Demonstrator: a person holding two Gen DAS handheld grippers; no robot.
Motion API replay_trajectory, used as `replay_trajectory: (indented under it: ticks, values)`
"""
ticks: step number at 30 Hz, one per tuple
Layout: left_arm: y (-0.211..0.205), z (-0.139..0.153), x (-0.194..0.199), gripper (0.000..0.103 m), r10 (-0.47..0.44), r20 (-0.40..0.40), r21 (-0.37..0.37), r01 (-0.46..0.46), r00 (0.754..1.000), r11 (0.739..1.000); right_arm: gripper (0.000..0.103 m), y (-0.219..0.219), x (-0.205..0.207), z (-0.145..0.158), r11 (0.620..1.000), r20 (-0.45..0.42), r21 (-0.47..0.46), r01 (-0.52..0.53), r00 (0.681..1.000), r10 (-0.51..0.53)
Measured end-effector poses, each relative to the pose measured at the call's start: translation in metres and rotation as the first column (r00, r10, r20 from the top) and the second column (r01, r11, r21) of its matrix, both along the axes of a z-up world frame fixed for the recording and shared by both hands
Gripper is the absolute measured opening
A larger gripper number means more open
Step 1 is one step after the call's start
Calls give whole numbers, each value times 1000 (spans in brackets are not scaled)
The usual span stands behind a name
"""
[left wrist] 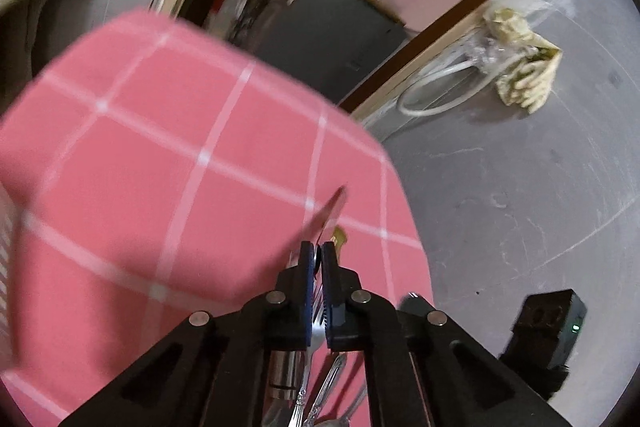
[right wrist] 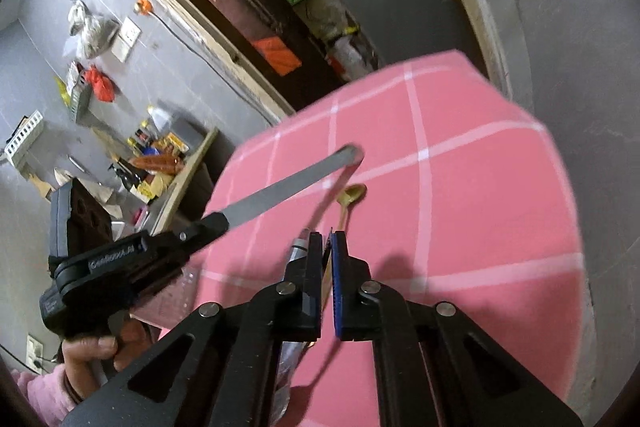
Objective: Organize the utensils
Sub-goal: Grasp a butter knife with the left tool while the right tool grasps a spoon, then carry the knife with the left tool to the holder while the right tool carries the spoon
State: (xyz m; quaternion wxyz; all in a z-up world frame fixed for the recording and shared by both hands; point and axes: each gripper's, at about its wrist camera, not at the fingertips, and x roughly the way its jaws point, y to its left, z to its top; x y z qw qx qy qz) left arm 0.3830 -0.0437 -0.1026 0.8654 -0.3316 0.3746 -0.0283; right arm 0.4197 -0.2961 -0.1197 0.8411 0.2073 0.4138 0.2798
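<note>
Pink checked cloth covers our bench (right wrist: 480,207). Above it, our left claw (right wrist: 224,223) clamps a knife (right wrist: 288,183); our right claw (right wrist: 327,241) clamps the gold spoon (right wrist: 352,195) (both seemingly lifted). Next, we carry them to their holder.

The left gripper (left wrist: 319,259) has its blue pads closed on the dark handle of a knife (left wrist: 326,217), whose blurred blade slants up and to the right over the bench (left wrist: 160,147), covered in pink cloth with white grid lines. Beneath the gripper lie silver utensils (left wrist: 320,399). To the right is grey floor (left wrist: 520,207), with a crumpled yellowish rag (left wrist: 524,67) near the wall.
</note>
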Motion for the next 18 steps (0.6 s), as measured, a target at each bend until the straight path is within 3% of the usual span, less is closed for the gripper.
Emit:
replay_trajectory:
  ticks: [4,10,18]
  values:
    - [0,37,-5,2,-25,73,141,14,997,990,3,-3,-20,26,1000,59,-23,19,998,-18]
    - [6,82,-29,2,-88,138,265,49,986,963,2,-6,-54,65,996,147,-63,60,988,-50]
    - [23,129,-68,2,-136,197,242,86,971,966,1,-11,-95,121,987,280,-97,132,955,-100]
